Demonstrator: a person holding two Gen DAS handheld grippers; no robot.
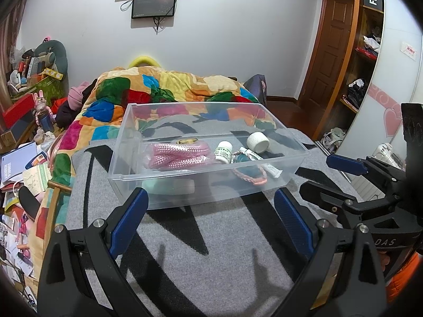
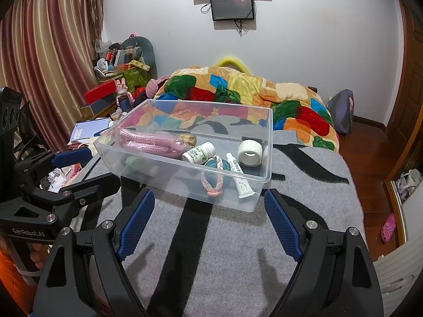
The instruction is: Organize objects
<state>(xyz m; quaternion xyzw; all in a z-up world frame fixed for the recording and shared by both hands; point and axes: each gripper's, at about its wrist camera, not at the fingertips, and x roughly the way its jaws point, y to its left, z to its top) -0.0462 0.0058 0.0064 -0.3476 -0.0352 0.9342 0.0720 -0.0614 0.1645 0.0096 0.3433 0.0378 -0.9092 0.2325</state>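
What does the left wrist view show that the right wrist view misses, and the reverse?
Only the left wrist view shows the open wardrobe shelves and the right claw from the side. Only the right wrist view shows the curtains, a pink shoe and the left claw. Both share the clear bin holding a pink rope, a white bottle and a tape roll.

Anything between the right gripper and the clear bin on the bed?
Nothing visible. The right gripper is open, and only bare grey blanket lies between it and the bin.
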